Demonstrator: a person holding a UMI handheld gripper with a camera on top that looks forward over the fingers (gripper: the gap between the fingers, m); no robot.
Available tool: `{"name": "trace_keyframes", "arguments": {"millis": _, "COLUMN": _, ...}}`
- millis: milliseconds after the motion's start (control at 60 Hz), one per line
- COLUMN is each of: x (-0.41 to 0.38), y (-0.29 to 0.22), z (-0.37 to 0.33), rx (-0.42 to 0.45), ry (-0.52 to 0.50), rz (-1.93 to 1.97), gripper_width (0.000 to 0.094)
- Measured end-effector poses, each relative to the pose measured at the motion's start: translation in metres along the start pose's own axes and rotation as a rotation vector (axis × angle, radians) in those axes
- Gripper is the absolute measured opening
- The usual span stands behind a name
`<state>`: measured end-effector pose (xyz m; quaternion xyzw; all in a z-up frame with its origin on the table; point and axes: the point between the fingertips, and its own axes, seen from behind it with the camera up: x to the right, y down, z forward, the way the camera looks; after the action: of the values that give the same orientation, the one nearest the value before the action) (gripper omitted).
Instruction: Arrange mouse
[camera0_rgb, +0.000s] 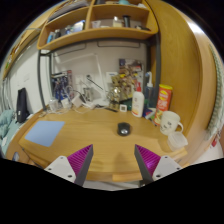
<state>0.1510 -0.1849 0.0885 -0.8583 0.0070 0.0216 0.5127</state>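
Black mouse (124, 129) is seen well ahead of the spread, empty gripper (114, 160), slightly right; its axis seemingly points away.

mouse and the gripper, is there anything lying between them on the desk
Nothing: in the gripper view, only bare wooden desk lies between the open gripper and the dark mouse ahead of it.

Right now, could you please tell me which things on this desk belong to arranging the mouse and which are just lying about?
For the job:
small black computer mouse on the wooden desk
light blue rectangular mouse pad
gripper, open, nothing between its fingers

Just lying about:
white ceramic mug
orange cylindrical canister
white plastic bottle
wooden wall shelves
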Motion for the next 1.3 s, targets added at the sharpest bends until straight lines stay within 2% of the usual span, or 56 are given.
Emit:
{"name": "trace_keyframes", "arguments": {"millis": 183, "x": 0.051, "y": 0.010, "z": 0.054, "rx": -0.035, "ry": 0.078, "rz": 0.022, "gripper_width": 0.0834}}
{"name": "trace_keyframes", "arguments": {"millis": 533, "x": 0.049, "y": -0.023, "z": 0.194, "rx": -0.041, "ry": 0.086, "rz": 0.004, "gripper_width": 0.0816}}
{"name": "trace_keyframes", "arguments": {"millis": 617, "x": 0.052, "y": -0.022, "z": 0.214, "rx": -0.065, "ry": 0.104, "rz": 0.010, "gripper_width": 0.0760}}
{"name": "trace_keyframes", "arguments": {"millis": 700, "x": 0.054, "y": -0.022, "z": 0.227, "rx": -0.068, "ry": 0.108, "rz": 0.030, "gripper_width": 0.0643}}
{"name": "trace_keyframes", "arguments": {"millis": 717, "x": 0.053, "y": -0.022, "z": 0.229, "rx": -0.072, "ry": 0.107, "rz": 0.039, "gripper_width": 0.0658}}
{"name": "trace_keyframes", "arguments": {"millis": 733, "x": 0.053, "y": -0.022, "z": 0.230, "rx": -0.073, "ry": 0.106, "rz": 0.048, "gripper_width": 0.0601}}
{"name": "trace_keyframes", "arguments": {"millis": 750, "x": 0.053, "y": -0.022, "z": 0.231, "rx": -0.075, "ry": 0.104, "rz": 0.055, "gripper_width": 0.0597}}
{"name": "trace_keyframes", "arguments": {"millis": 783, "x": 0.054, "y": -0.022, "z": 0.232, "rx": -0.084, "ry": 0.097, "rz": 0.066, "gripper_width": 0.0472}}
{"name": "trace_keyframes", "arguments": {"millis": 883, "x": 0.054, "y": -0.022, "z": 0.232, "rx": -0.092, "ry": 0.094, "rz": 0.070, "gripper_width": 0.0447}}
{"name": "trace_keyframes", "arguments": {"millis": 933, "x": 0.053, "y": -0.020, "z": 0.232, "rx": -0.098, "ry": 0.094, "rz": 0.073, "gripper_width": 0.0402}}
{"name": "trace_keyframes", "arguments": {"millis": 950, "x": 0.053, "y": -0.019, "z": 0.232, "rx": -0.104, "ry": 0.093, "rz": 0.070, "gripper_width": 0.0424}}
{"name": "trace_keyframes", "arguments": {"millis": 983, "x": 0.053, "y": -0.019, "z": 0.232, "rx": -0.115, "ry": 0.094, "rz": 0.067, "gripper_width": 0.0346}}
{"name": "trace_keyframes", "arguments": {"millis": 1033, "x": 0.053, "y": -0.019, "z": 0.232, "rx": -0.124, "ry": 0.091, "rz": 0.060, "gripper_width": 0.0283}}
{"name": "trace_keyframes", "arguments": {"millis": 1050, "x": 0.053, "y": -0.018, "z": 0.232, "rx": -0.127, "ry": 0.090, "rz": 0.062, "gripper_width": 0.0345}}
{"name": "trace_keyframes", "arguments": {"millis": 1067, "x": 0.053, "y": -0.019, "z": 0.232, "rx": -0.127, "ry": 0.089, "rz": 0.066, "gripper_width": 0.0260}}
{"name": "trace_keyframes", "arguments": {"millis": 1217, "x": 0.053, "y": -0.021, "z": 0.231, "rx": -0.154, "ry": 0.077, "rz": 0.044, "gripper_width": 0.0257}}
{"name": "trace_keyframes", "arguments": {"millis": 1300, "x": 0.050, "y": -0.046, "z": 0.216, "rx": -0.131, "ry": 0.072, "rz": 0.043, "gripper_width": 0.0256}}
